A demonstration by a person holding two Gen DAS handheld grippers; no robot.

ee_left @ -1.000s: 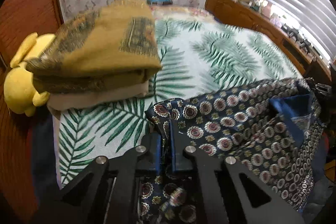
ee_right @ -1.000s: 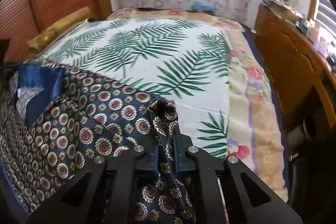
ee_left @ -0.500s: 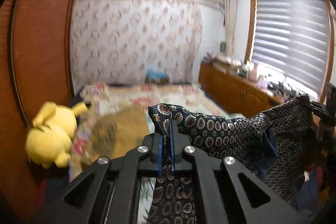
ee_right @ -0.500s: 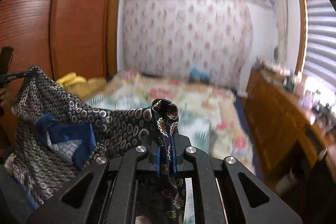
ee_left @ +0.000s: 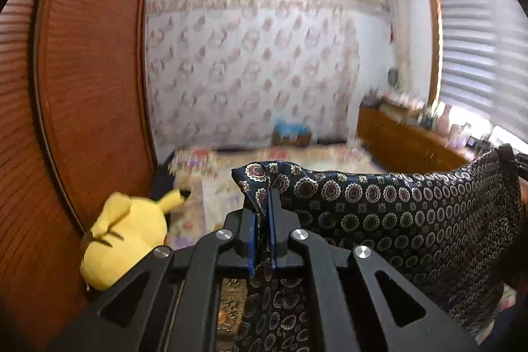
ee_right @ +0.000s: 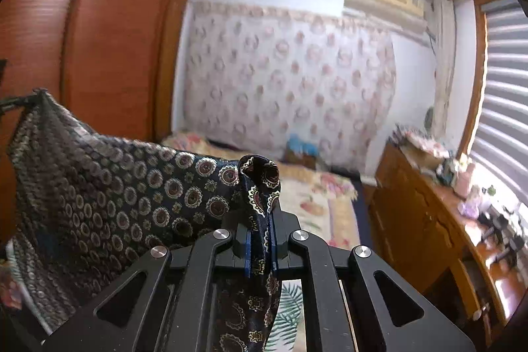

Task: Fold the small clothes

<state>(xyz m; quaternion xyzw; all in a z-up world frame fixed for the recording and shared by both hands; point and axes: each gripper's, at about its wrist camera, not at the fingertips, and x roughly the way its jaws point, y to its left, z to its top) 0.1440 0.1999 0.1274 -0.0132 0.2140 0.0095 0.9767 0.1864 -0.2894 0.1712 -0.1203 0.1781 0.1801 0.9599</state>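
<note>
Gripping patterned garment (ee_left: 396, 213) corners: left claw (ee_left: 262, 207), right claw (ee_right: 260, 216); garment's lower hem cut off.

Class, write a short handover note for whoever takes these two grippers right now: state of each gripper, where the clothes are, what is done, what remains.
Left gripper: clamped on one corner of the navy medallion-print garment; its jaws are opening slightly, cloth between them.
Right gripper: shut on the other top corner.
Garment: stretched between both grippers, hanging in the air above the bed.
Done: garment picked up and spread by its corners.
Left: lay it flat on the bed, then fold.
</note>
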